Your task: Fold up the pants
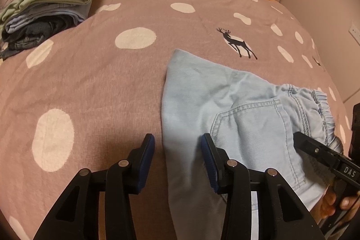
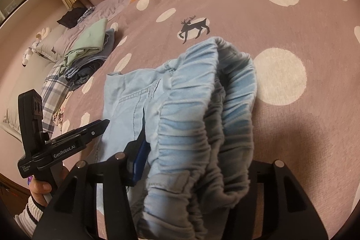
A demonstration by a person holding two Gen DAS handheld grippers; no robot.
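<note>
Bed [image 1: 90,87] w/ spotted cover carries light-blue pants [image 1: 225,105], already folded small, lying just below the deer print [image 1: 236,44], prob. for a final fold. Right gripper [image 2: 191,172] jaws pinching bunched waistband to lift it; left gripper [image 1: 177,161] jaws spread, straddling pants' folded edge, not gripping.

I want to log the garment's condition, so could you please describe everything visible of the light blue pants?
The light blue pants look like soft denim, with a gathered elastic waistband and a stitched back pocket. They lie folded on the dotted bedspread. The bunched waistband sits between the right tool's fingers; the left tool straddles the folded edge.
</note>
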